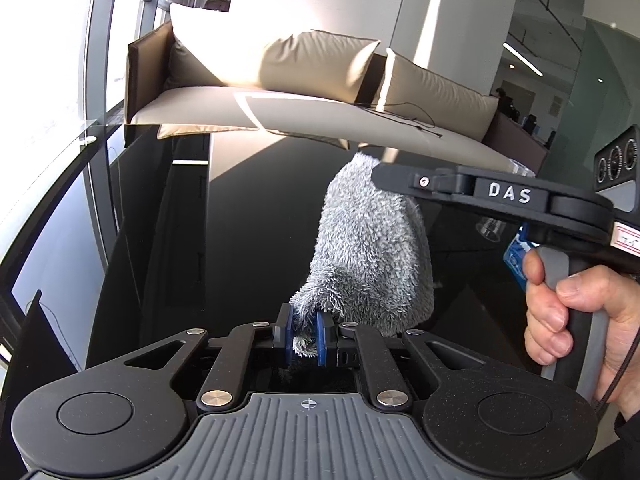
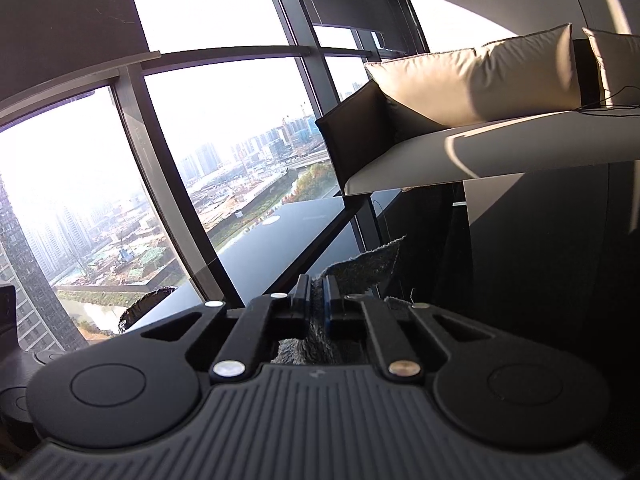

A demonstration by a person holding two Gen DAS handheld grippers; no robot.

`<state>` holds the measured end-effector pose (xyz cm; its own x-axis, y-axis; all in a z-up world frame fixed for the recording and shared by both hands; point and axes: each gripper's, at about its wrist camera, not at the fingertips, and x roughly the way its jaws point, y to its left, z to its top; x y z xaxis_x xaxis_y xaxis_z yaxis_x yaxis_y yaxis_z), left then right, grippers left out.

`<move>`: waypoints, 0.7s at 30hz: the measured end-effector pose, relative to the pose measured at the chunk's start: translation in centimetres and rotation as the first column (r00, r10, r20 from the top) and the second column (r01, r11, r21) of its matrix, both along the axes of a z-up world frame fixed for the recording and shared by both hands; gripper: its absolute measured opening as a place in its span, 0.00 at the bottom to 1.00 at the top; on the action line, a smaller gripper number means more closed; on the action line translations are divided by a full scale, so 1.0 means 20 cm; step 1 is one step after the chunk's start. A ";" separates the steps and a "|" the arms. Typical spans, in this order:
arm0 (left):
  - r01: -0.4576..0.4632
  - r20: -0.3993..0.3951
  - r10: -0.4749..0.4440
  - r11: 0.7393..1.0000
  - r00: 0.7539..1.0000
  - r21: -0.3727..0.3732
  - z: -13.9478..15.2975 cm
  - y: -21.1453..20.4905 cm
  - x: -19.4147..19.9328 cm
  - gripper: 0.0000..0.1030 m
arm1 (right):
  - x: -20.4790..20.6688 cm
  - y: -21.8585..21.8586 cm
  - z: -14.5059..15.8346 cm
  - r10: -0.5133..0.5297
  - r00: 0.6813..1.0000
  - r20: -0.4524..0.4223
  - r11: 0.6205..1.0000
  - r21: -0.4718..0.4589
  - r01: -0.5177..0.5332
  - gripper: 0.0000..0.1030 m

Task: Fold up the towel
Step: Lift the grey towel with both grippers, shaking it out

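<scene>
Glossy black table (image 1: 248, 216) fronts a beige sofa (image 1: 320, 120) and tall windows (image 2: 224, 128) overlooking a city. Left tongs (image 1: 306, 336), at the near edge of the left wrist view, are clamped on a lower corner of the grey towel (image 1: 368, 248), with pile showing between the blue pads (image 1: 321, 340). Right tongs (image 2: 319, 300), entering the left view from the right and held by the person's hand (image 1: 568, 320), are closed on the towel's upper, far corner; the right wrist view shows fabric pinched in the narrow slot between the pads. Towel thus hangs bunched between the two grips, raised above the table as far as can be judged, its long axis running from the near low grip up and away to the far high grip. Judged from this, the fold turns on that axis: the right hand holds the farther, higher end, the left the nearer, lower one, and bringing these ends together would double the cloth.
</scene>
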<state>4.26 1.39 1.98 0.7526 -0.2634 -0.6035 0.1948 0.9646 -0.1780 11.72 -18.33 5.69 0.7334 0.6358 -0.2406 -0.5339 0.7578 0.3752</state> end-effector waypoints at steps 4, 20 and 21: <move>-0.011 0.009 0.011 1.000 1.000 -0.009 0.01 0.02 -0.01 0.15 | -0.08 -0.03 0.10 0.053 0.993 0.106 0.993 0.096 -0.063 0.06; 0.002 0.035 -0.002 1.000 0.999 -0.012 0.01 -0.03 -0.01 0.48 | -0.18 -0.26 0.32 0.149 0.962 0.231 0.886 0.400 -0.234 0.06; 0.004 0.035 -0.004 1.000 0.999 -0.011 0.01 -0.03 -0.01 0.48 | -0.18 -0.27 0.33 0.150 0.961 0.232 0.880 0.412 -0.236 0.06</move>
